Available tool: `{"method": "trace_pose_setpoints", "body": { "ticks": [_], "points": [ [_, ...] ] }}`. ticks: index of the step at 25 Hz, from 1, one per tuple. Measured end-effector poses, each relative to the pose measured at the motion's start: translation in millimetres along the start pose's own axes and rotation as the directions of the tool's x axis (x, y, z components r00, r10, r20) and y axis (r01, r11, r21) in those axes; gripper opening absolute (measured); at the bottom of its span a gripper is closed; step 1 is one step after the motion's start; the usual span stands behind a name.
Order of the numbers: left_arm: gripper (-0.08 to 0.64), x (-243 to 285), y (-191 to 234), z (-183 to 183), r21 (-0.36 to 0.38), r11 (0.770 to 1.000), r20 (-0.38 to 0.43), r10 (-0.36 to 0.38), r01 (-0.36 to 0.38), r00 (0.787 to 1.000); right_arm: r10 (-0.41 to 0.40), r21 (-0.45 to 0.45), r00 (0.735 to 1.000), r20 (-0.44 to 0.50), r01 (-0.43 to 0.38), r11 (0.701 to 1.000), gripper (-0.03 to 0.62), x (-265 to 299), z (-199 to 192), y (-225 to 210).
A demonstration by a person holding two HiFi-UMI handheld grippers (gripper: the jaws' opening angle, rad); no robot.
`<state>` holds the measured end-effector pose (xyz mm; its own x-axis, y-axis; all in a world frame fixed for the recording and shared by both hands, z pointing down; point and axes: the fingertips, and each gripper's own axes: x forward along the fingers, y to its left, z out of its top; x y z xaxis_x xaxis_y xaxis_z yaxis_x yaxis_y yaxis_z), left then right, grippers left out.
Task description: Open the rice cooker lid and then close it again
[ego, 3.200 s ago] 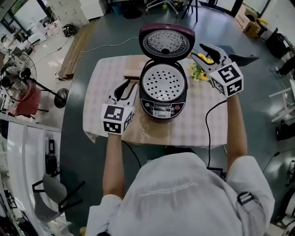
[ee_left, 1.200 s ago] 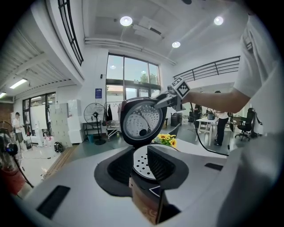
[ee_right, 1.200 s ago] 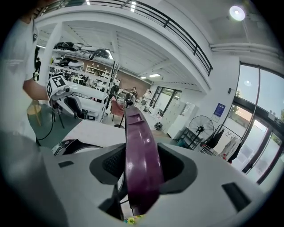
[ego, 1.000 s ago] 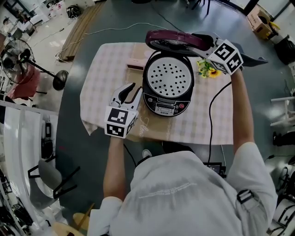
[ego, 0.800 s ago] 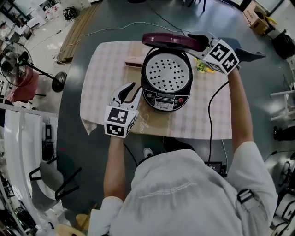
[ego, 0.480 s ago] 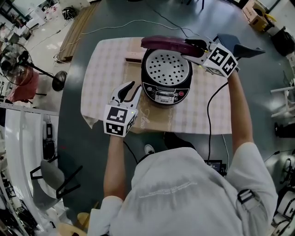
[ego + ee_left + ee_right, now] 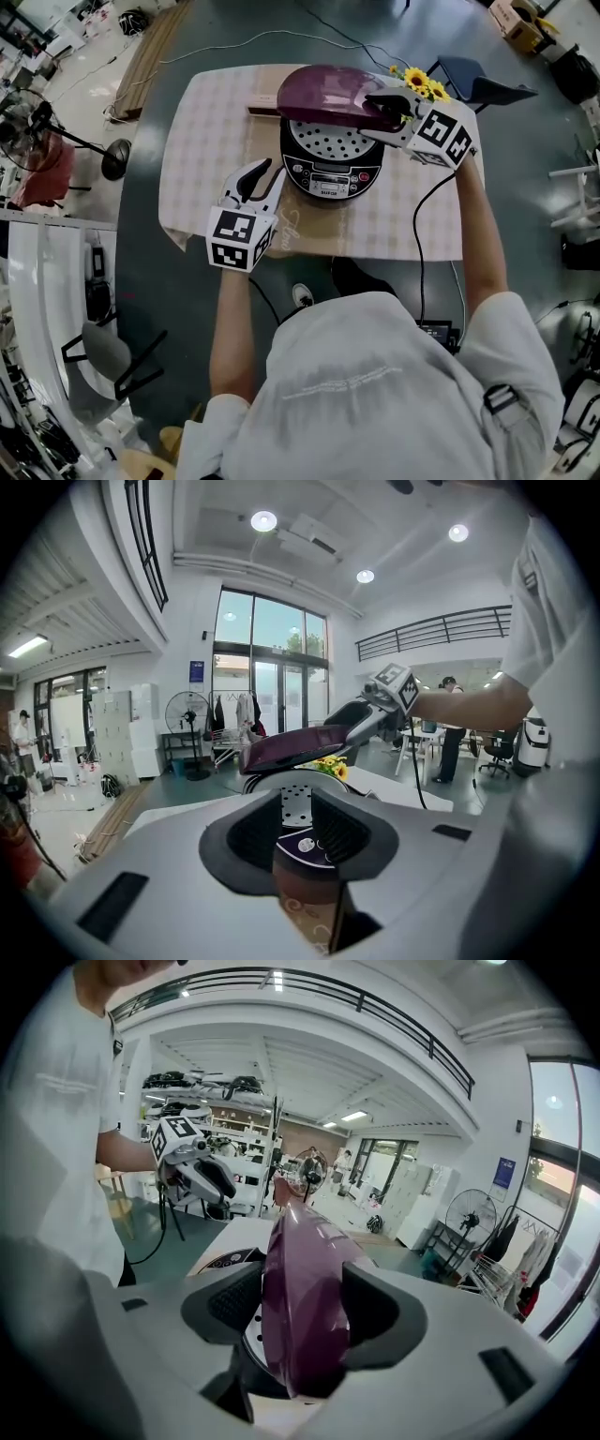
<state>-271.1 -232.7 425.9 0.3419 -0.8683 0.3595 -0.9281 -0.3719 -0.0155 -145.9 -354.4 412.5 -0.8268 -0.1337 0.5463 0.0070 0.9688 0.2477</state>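
Note:
The black rice cooker stands mid-table, its purple lid tilted halfway down over the perforated inner plate. My right gripper straddles the lid's right edge, one finger above and one below. In the right gripper view the lid fills the gap of this gripper and meets both pads while the jaws are opening. My left gripper hovers left of the cooker, open with nothing between its pads. From the left gripper view the lid and the right gripper show ahead.
A checked cloth covers the table. Yellow flowers lie behind the right gripper and a wooden block sits behind the cooker. The power cable runs off the front edge. A dark chair stands at the far right.
The lid has swung from upright down to about half shut, and my right gripper came down and forward with it. My left gripper has stayed beside the cooker.

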Motion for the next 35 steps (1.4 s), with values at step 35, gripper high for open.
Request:
{"method": "trace_pose_setpoints", "body": {
  "ticks": [35],
  "points": [
    [0.107, 12.9, -2.0, -41.1, -0.044, 0.998, -0.083, -0.036, 0.033, 0.996, 0.131, 0.222, 0.991, -0.032, -0.121, 0.968, 0.172, 43.6, -72.4, 55.6]
  ]
}}
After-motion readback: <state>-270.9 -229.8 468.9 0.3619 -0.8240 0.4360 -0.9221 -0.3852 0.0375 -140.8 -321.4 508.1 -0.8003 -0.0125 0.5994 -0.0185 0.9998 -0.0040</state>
